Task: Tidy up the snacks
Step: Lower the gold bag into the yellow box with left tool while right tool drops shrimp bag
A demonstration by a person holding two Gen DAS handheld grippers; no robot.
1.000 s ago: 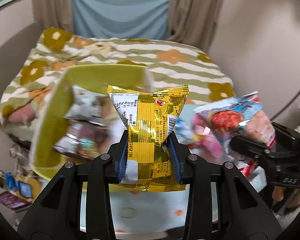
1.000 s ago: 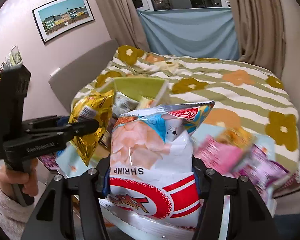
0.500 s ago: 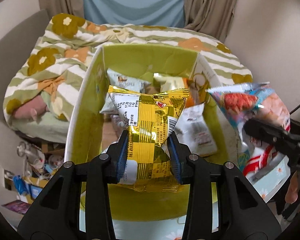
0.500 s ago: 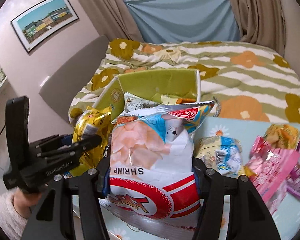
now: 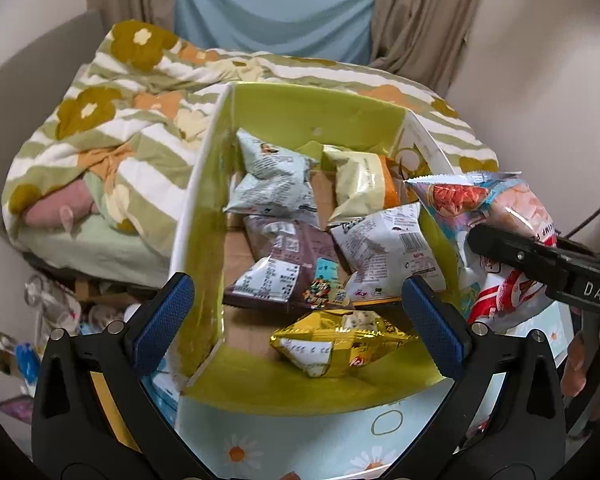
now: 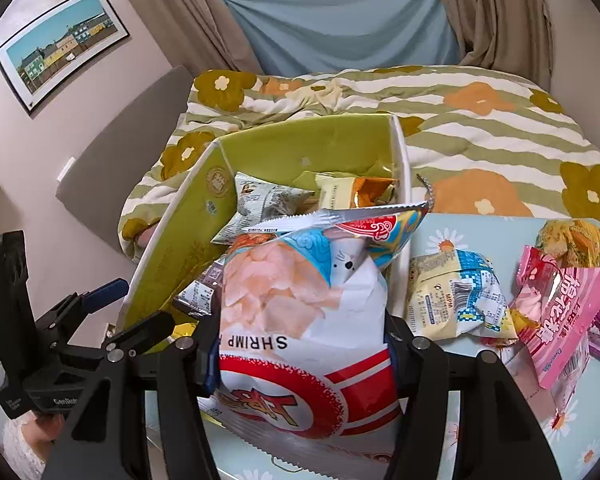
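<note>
A green-lined box [image 5: 204,216] stands on the table and holds several snack packets. A gold packet [image 5: 342,340] lies loose at the box's near end. My left gripper [image 5: 298,312] is open and empty above it, its blue pads [image 5: 164,314] wide apart. My right gripper [image 6: 300,344] is shut on a shrimp chips bag [image 6: 300,300], held at the box's right wall [image 6: 400,168]. The bag also shows at the right of the left wrist view [image 5: 496,216]. The left gripper shows at the lower left of the right wrist view [image 6: 128,308].
Loose snacks lie on the floral table to the right of the box: a blue-and-cream packet [image 6: 460,296], a pink bag [image 6: 560,312] and a yellow packet [image 6: 572,236]. A bed with a striped flowered quilt [image 6: 460,120] lies behind. Clutter sits on the floor at left [image 5: 48,312].
My left gripper opened and the gold packet dropped into the box's near end. My right gripper moved the shrimp chips bag closer to the box.
</note>
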